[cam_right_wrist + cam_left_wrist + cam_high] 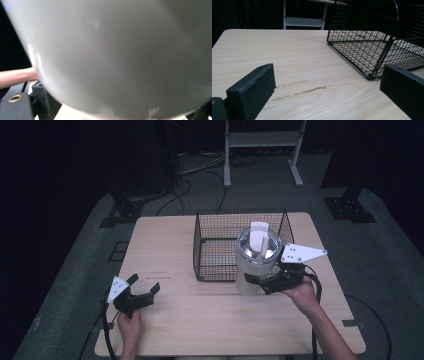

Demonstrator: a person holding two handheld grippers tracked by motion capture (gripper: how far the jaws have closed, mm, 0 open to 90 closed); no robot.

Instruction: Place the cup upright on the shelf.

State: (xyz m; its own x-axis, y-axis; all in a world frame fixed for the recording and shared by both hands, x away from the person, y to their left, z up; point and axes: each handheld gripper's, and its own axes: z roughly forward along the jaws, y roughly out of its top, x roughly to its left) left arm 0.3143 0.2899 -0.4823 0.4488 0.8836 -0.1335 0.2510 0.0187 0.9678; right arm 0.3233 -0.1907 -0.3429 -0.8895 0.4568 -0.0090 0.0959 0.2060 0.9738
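Note:
A tall white tumbler (251, 267) with a clear lid and a straw stands at the front right corner of the black wire basket (200, 245). My right gripper (258, 283) is shut on the tumbler's lower body from the right. In the right gripper view the tumbler's white wall (120, 55) is pressed close between the jaws of that gripper (122, 108). Whether its base rests on the table I cannot tell. My left gripper (145, 284) is open over the front left of the table, holding nothing. In the left gripper view, bare wood lies between the jaws of this gripper (327, 85).
The basket (362, 50) sits on the far middle of the light wooden table (200, 320) and looks empty. A metal stand (262, 140) and cables lie on the floor beyond the table. Scuff marks (299, 87) mark the wood near my left gripper.

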